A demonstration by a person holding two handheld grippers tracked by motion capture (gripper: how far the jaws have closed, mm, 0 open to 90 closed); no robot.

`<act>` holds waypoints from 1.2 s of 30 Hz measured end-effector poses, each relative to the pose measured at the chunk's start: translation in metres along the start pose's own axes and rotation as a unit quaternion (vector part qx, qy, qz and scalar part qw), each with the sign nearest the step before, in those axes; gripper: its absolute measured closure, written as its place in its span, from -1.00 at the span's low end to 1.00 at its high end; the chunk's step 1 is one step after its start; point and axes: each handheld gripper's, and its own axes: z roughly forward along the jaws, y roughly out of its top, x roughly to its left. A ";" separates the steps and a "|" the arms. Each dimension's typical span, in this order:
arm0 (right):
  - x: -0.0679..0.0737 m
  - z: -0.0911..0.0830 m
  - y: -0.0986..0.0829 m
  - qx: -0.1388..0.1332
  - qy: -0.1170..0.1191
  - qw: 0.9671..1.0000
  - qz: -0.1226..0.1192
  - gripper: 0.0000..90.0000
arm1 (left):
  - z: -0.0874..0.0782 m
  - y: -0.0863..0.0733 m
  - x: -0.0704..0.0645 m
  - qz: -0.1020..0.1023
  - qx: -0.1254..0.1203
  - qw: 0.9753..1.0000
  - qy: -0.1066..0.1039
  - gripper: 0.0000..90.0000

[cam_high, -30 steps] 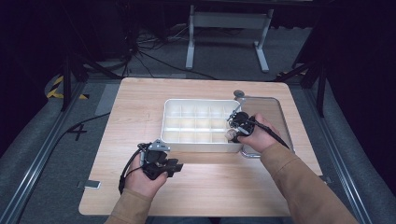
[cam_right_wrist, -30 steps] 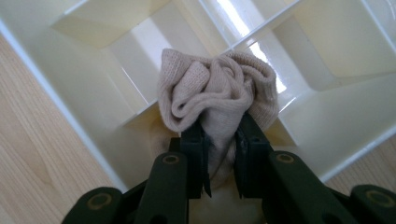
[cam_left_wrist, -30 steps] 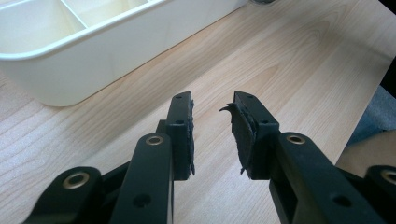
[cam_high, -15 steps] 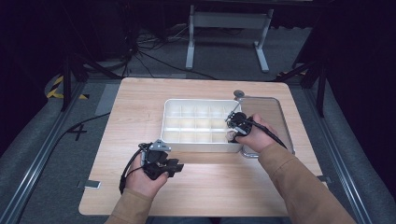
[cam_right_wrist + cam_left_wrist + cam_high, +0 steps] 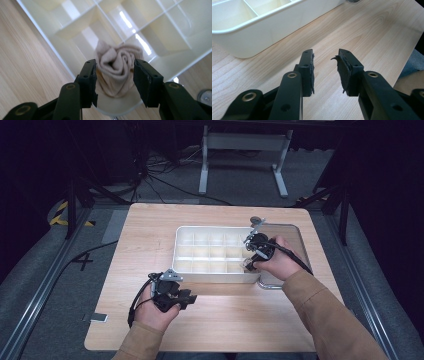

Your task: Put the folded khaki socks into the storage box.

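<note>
A dark room with cables and a metal stand on the grey floor is seen behind a light wooden table (image 5: 150, 245). On the table a white plastic organizer box (image 5: 200, 272) is placed, divided by thin walls into many small square compartments; its surface is smooth and glossy, with light reflected in it.

The right gripper (image 5: 115, 75) is held over the corner compartment at the near right end of the box. A rolled beige sock (image 5: 117, 67) is seen between its jaws and lies in this corner compartment. The jaws are opened a little wider than the roll, and it cannot be told if the pads (image 5: 93, 82) touch the fabric; the sock seems not to be squeezed.

The sock is judged to be light, soft and easily compressed. The knitted fabric is ribbed and not slippery, so a firm hold is expected from the rubber pads. It is best taken across the middle of the roll, where the folds are thickest; if only an outer layer is caught, the roll may come undone.

The left gripper (image 5: 325, 71) is held low over the bare wood near the front wall of the box, half opened and with nothing between its jaws. One of its pads (image 5: 343, 70) is partly peeled at the upper edge.
</note>
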 end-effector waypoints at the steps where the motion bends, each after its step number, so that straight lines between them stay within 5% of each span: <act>1: 0.001 0.000 0.002 -0.007 -0.005 1.000 0.002 0.18 | 0.000 0.000 0.000 0.000 0.000 1.000 -0.001 0.46; 5: 0.000 0.011 0.006 -0.008 -0.016 1.000 0.010 0.19 | 0.000 0.000 0.000 0.000 0.000 1.000 -0.002 0.46; 7: -0.002 0.017 0.005 -0.002 -0.005 1.000 0.016 0.29 | 0.000 0.000 0.000 -0.001 -0.002 1.000 -0.002 0.46; 11: -0.001 0.021 0.005 0.012 -0.017 1.000 0.006 0.65 | 0.000 -0.001 0.000 -0.002 -0.003 1.000 -0.002 0.45; 14: -0.004 0.021 0.004 0.019 -0.019 1.000 0.012 0.72 | 0.000 -0.001 0.000 -0.001 -0.002 1.000 -0.001 0.45; 19: -0.005 0.029 0.004 0.039 -0.024 0.999 0.022 0.75 | 0.000 0.000 -0.001 0.000 -0.001 1.000 -0.001 0.45; 29: 0.003 0.049 0.010 0.081 -0.037 0.996 -0.002 0.74 | -0.002 0.000 -0.003 0.003 -0.006 1.000 -0.002 0.45; 36: -0.002 0.051 0.008 0.070 -0.015 0.997 0.007 0.73 | -0.004 0.001 -0.003 -0.001 -0.006 1.000 -0.003 0.45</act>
